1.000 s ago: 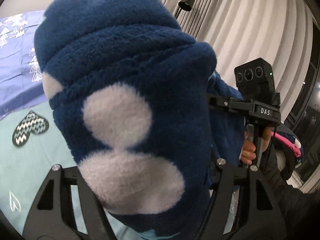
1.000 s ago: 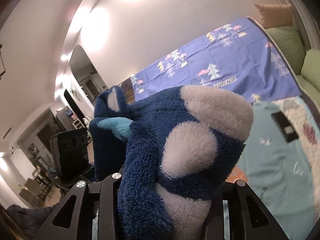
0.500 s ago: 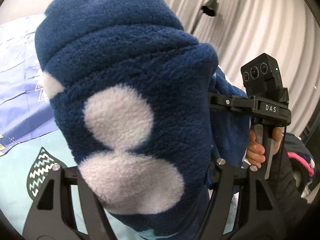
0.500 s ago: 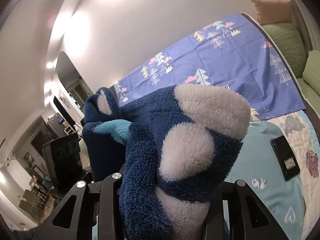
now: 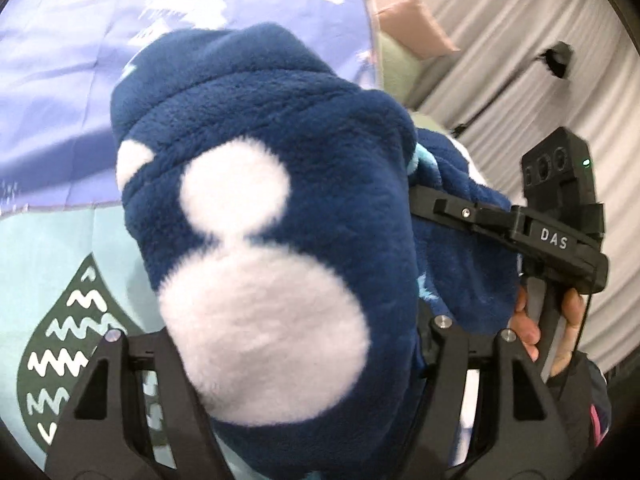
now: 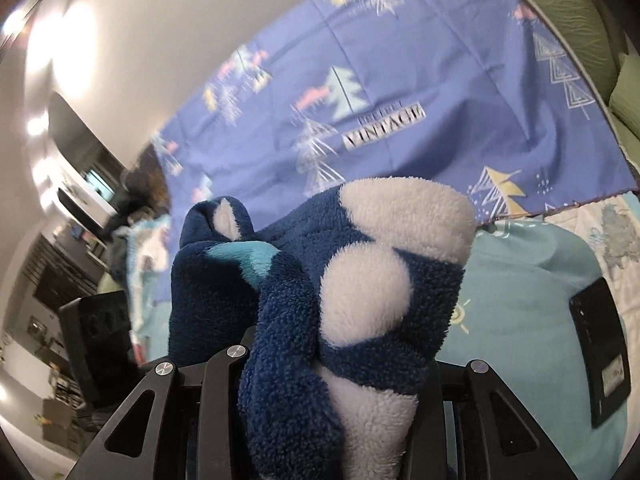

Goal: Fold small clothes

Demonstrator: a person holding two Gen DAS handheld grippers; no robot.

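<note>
A dark blue fleece garment with large white dots fills both views (image 5: 280, 208) (image 6: 360, 300). My left gripper (image 5: 296, 392) is shut on one bunched edge of it; the fabric hides the fingertips. My right gripper (image 6: 332, 400) is shut on another bunched edge, fingertips hidden too. The garment hangs in the air between the two grippers, above the bed. The right gripper's body (image 5: 560, 232) shows in the left wrist view, held by a hand. The left gripper's body (image 6: 100, 340) shows at the left of the right wrist view.
Below lies a bed with a light teal quilt (image 6: 520, 300) and a purple sheet with tree prints (image 6: 400, 80). A black phone (image 6: 600, 356) lies on the quilt at right. Green pillows (image 6: 560, 12) and a pink cushion (image 5: 416, 20) sit at the bed's head. Curtains (image 5: 540, 40) hang behind.
Both grippers have tilted downward toward the bed with the garment held; the bed and purple sheet now fill more of both views. The grip on the fabric is unchanged.
</note>
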